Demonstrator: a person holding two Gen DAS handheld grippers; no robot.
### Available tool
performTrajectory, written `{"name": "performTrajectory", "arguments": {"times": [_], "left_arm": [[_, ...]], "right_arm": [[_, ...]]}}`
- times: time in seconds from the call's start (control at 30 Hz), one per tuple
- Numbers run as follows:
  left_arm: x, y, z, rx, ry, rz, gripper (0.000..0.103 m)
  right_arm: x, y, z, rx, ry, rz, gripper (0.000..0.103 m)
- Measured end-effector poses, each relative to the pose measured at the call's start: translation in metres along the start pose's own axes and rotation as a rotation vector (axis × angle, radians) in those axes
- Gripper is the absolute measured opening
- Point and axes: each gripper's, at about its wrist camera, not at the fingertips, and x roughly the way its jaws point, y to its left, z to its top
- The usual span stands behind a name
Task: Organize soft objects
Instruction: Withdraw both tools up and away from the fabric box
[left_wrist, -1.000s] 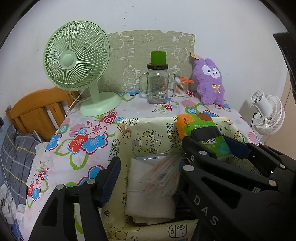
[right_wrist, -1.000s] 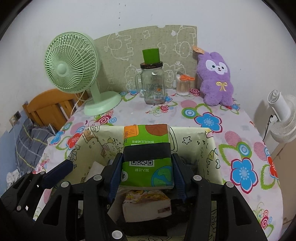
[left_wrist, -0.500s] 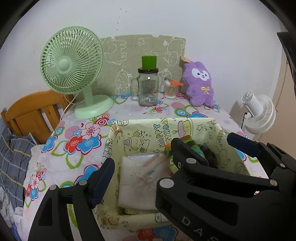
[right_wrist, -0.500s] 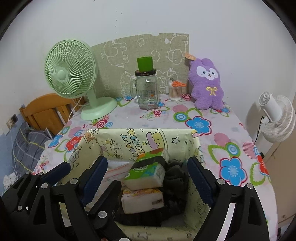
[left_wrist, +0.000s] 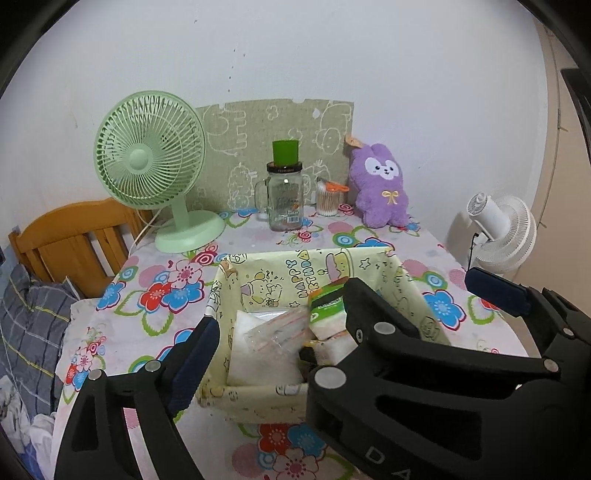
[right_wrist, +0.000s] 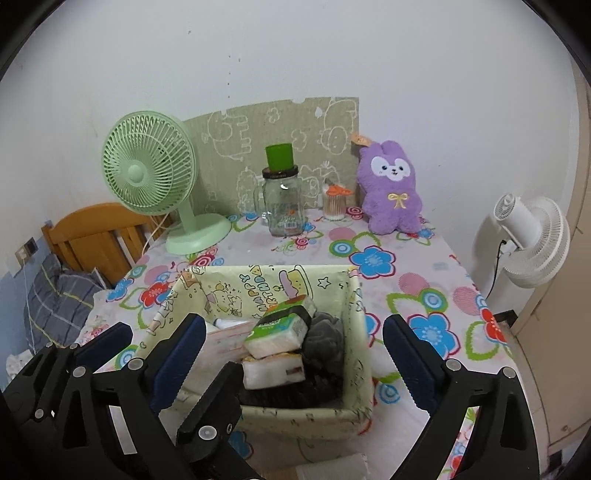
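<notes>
Floral tablecloth (right_wrist: 436, 266) fills mid-frame, where a green tissue pack (right_wrist: 279, 328) lies atop other packs inside the yellow fabric basket (right_wrist: 354, 369); left gripper (left_wrist: 280, 325) and right gripper (right_wrist: 291, 347) hover at bottom, jaws opening, empty.

Open tablecloth (right_wrist: 436, 258) beyond packed basket (right_wrist: 354, 369)

Left hand-held gripper (left_wrist: 273, 332) angled downward, jaws opening with nothing pressed between them, right hand-held gripper (right_wrist: 291, 339) just beside it, likewise tilted down, jaws opening, holding nothing
</notes>
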Motion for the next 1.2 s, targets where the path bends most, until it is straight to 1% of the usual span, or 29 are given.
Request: {"name": "performTrajectory", "arguments": {"times": [0.2, 0.47, 0.7, 1.07, 1.2], "left_arm": [[-0.022, -0.007, -0.005, 0.01, -0.028, 0.03, 0.095], [-0.044, -0.013, -0.014, 0.011, -0.048, 0.012, 0.096], [-0.056, -0.017, -0.024, 0.009, -0.044, -0.013, 0.096], [-0.069, -0.024, -0.046, 0.009, -0.046, -0.038, 0.096], [-0.071, -0.025, -0.054, 0.012, -0.046, -0.048, 0.096]], "right_arm": [[-0.024, -0.002, -0.005, -0.007, -0.023, 0.003, 0.1], [-0.051, -0.004, -0.014, -0.013, -0.052, -0.001, 0.101], [-0.069, -0.006, -0.025, -0.017, -0.065, 0.003, 0.101], [-0.087, -0.005, -0.046, -0.045, -0.068, -0.023, 0.102], [-0.089, -0.005, -0.055, -0.052, -0.064, -0.021, 0.101]]}}
